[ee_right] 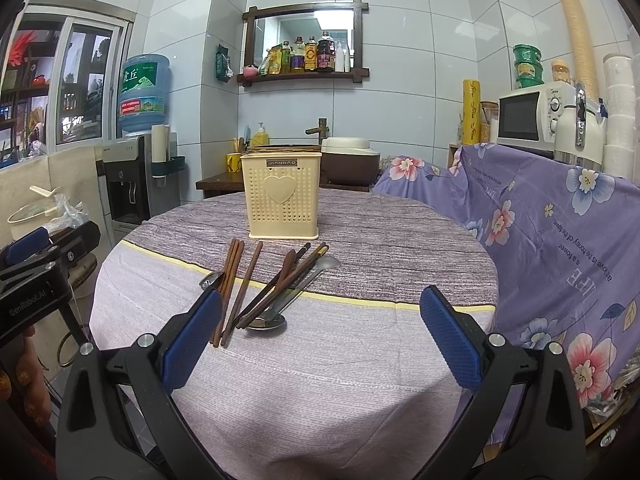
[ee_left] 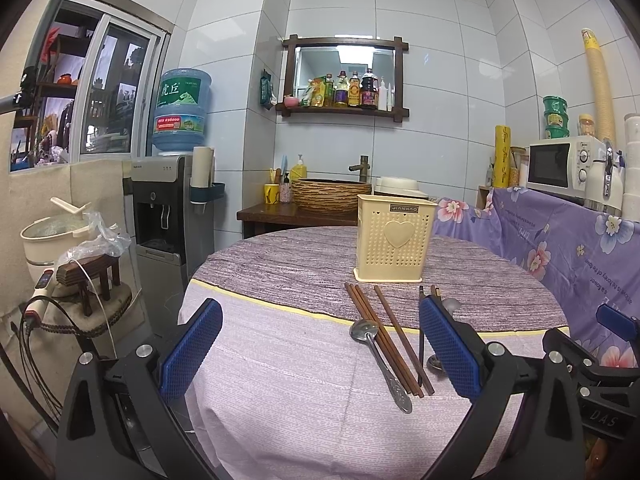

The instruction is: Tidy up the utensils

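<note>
Utensils lie loose on the round worktop (ee_right: pixel 320 380), all just in front of the cream holder (ee_right: pixel 282 196), which stands upright on the darker band of the cloth with its heart side facing the cameras. Nearest the holder's left front corner, a bundle of brown chopsticks (ee_right: pixel 230 280) runs toward the viewer, with a single chopstick (ee_right: pixel 246 286) just beside it. A metal spoon (ee_left: pixel 380 364) lies against that bundle, bowl end toward the holder in the left wrist view. In front of the holder's right side, more dark chopsticks (ee_right: pixel 286 284) cross a wooden spoon (ee_right: pixel 287 266) and a long metal spoon (ee_right: pixel 298 290), forming a small heap; a second steel spoon bowl (ee_right: pixel 266 321) shows at the near end of that heap.

Left tool (ee_left: pixel 320 344) hangs above the near cloth, jaws spread wide, nothing between them. Right tool (ee_right: pixel 320 332) hangs likewise, jaws wide and empty, short of the heap. Beyond the holder stand a basin (ee_left: pixel 330 194) and a microwave (ee_right: pixel 528 114).
</note>
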The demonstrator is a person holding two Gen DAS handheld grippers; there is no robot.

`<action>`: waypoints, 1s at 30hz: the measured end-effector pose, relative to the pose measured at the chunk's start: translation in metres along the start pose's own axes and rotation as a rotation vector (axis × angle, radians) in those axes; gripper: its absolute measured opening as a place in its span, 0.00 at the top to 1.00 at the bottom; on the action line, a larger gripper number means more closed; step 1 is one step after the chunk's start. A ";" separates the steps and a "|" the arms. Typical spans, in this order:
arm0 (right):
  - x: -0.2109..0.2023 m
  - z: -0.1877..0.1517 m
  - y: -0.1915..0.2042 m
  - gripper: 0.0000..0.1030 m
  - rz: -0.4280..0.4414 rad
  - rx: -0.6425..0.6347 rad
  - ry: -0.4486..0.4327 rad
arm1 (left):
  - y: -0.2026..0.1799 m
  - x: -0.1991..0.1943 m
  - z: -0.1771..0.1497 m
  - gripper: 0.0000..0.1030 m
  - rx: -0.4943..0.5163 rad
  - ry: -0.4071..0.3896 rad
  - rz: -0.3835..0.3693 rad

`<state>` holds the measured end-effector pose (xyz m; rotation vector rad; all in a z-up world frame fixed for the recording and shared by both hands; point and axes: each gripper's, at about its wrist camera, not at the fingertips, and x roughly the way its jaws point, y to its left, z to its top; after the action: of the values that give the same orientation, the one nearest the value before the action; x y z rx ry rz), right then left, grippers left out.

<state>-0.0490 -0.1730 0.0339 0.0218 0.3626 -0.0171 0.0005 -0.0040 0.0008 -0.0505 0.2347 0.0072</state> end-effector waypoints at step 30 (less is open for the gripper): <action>0.008 -0.002 -0.001 0.05 -0.010 -0.007 0.025 | -0.001 0.008 0.001 0.05 0.004 0.027 -0.006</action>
<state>-0.0417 -0.1745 0.0292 0.0137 0.3876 -0.0255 0.0083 -0.0050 0.0003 -0.0476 0.2618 0.0003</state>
